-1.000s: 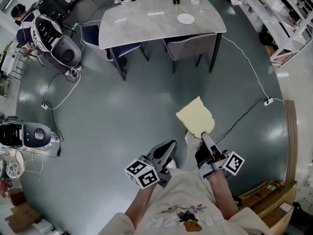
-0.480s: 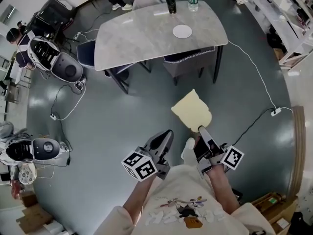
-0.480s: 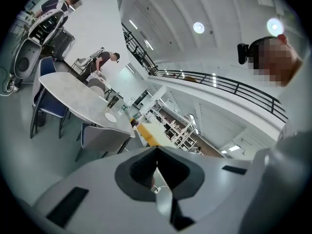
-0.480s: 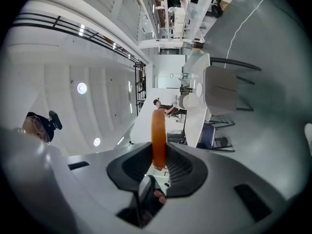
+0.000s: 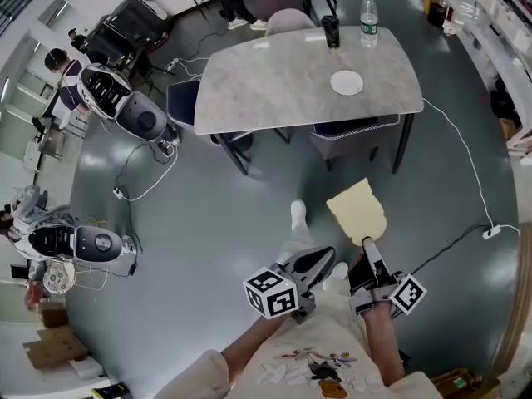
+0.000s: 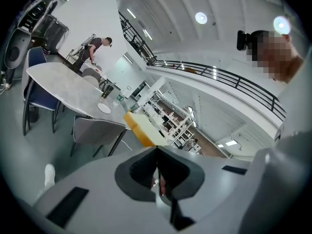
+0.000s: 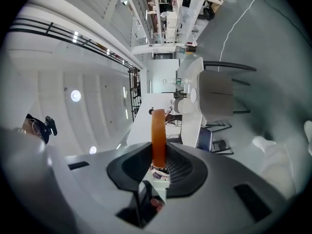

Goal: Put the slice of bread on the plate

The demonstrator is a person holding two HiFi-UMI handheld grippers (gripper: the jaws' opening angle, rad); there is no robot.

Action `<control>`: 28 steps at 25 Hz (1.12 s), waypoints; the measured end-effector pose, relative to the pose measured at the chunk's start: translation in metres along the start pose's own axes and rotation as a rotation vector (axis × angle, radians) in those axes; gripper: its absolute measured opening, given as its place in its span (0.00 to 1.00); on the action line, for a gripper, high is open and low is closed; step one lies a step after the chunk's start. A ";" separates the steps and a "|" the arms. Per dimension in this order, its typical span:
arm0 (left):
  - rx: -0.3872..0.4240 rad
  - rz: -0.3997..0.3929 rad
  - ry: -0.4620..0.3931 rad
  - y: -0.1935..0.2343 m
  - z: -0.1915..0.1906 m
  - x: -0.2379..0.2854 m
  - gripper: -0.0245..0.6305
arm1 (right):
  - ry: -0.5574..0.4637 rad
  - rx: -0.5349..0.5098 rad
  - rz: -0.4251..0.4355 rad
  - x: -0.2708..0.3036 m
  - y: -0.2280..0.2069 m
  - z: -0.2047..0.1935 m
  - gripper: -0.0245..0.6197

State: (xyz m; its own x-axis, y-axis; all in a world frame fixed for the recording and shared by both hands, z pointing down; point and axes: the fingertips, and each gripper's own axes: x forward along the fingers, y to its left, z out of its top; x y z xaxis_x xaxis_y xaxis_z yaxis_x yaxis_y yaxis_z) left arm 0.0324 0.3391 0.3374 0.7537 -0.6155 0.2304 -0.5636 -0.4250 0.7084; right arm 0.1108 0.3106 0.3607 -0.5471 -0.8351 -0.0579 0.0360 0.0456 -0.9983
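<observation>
A pale slice of bread [image 5: 357, 210] with a brown crust sticks out flat from my right gripper [image 5: 367, 242], which is shut on its near edge. In the right gripper view the bread [image 7: 158, 135] shows edge-on between the pads, held over the floor. The small white plate [image 5: 347, 82] lies on the grey table [image 5: 274, 90] ahead, well beyond the bread. My left gripper [image 5: 322, 259] hangs beside the right one, jaws shut and holding nothing. The left gripper view shows the bread [image 6: 141, 130] to the right of the far plate [image 6: 104, 108].
A water bottle [image 5: 369, 8] and a dark cup [image 5: 332, 32] stand at the table's far edge. Grey chairs [image 5: 353, 140] are tucked under its near side. A white cable [image 5: 470, 169] runs over the floor on the right. Bulky machines [image 5: 125, 110] sit at the left.
The table and plate have come nearer and shifted right in the head view. Both grippers have travelled forward together, the bread still in the right one.
</observation>
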 end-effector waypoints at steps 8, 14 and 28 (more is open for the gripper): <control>-0.040 0.009 -0.036 0.054 0.059 0.035 0.03 | 0.007 0.012 -0.054 0.065 -0.024 0.023 0.17; -0.053 0.005 -0.032 0.106 0.123 0.085 0.03 | -0.047 0.015 -0.062 0.133 -0.028 0.062 0.17; -0.093 -0.080 -0.013 0.209 0.255 0.126 0.03 | -0.158 -0.003 -0.107 0.303 -0.025 0.099 0.17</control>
State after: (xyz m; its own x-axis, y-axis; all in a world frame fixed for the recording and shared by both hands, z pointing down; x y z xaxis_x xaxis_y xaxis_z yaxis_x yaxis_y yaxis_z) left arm -0.0767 0.0036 0.3441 0.7903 -0.5909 0.1621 -0.4672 -0.4100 0.7833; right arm 0.0269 0.0018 0.3689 -0.4094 -0.9110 0.0496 -0.0178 -0.0464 -0.9988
